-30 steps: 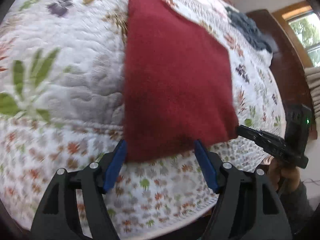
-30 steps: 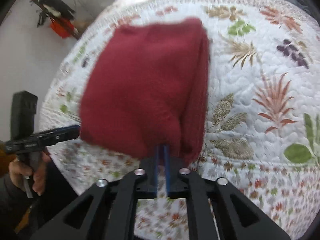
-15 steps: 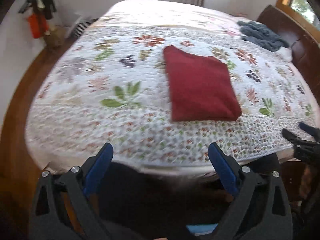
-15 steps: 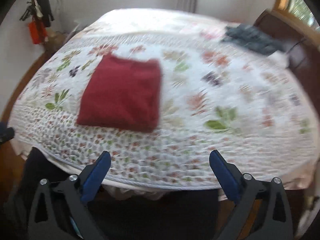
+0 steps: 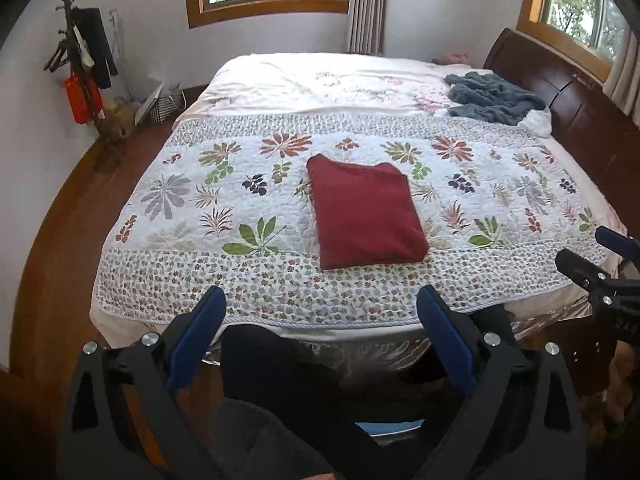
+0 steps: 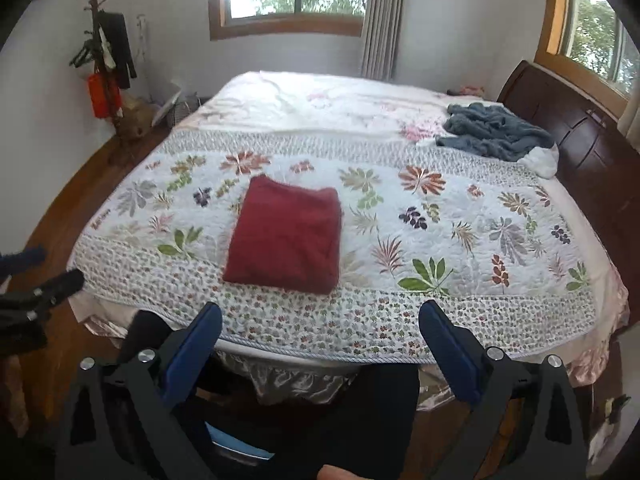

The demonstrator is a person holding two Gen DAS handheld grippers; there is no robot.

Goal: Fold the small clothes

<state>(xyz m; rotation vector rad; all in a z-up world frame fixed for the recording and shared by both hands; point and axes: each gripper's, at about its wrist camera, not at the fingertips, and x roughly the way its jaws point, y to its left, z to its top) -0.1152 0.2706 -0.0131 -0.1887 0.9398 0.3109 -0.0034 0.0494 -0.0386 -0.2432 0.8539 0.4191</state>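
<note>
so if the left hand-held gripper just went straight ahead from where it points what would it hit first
Probably the near edge of the floral quilt, just short of the folded red garment. The open left hand-held gripper is aimed there, though depth is unclear.

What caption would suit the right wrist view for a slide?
Folded dark red garment lying on floral quilted bedspread, open right hand-held gripper held clear at the bed's edge.

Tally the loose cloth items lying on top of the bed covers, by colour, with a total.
Red, folded garment on the floral quilt: 1
Grey-blue, crumpled cloth near the headboard: 1
Total: 2
</note>
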